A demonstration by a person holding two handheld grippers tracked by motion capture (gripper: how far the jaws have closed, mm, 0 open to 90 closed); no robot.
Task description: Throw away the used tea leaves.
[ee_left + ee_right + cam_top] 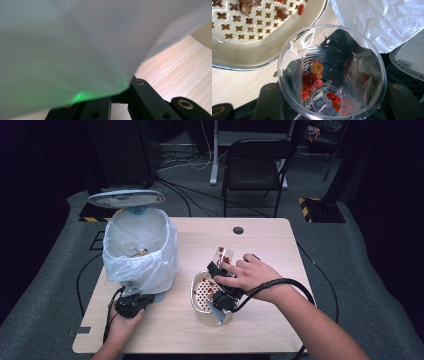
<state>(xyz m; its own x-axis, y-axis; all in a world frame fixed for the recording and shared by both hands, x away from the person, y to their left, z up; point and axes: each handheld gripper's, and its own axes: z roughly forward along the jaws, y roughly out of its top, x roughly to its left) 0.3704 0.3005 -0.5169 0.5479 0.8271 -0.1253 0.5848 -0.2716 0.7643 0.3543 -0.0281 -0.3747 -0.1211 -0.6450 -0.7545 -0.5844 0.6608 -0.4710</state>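
Observation:
My right gripper point(221, 265) is shut on a clear plastic cup point(223, 254), held tilted just past the far rim of a cream strainer bowl point(199, 304). In the right gripper view I look into the cup point(352, 62). Red berries and a brown round piece cling near its bottom, and the black jaws press on both of its sides. The strainer point(242, 53) has cross-shaped holes and several red and brown bits in it. My left gripper point(132, 296) sits low against the foot of the white-bagged bin point(140, 245). The white bag point(75, 45) drapes over its jaws and hides the tips.
The bin's lid point(126, 198) stands open at the back. A cable grommet hole point(238, 230) lies near the table's far edge. A black folding chair point(255, 167) stands beyond the table. The bag point(382, 22) hangs close to the cup's far side.

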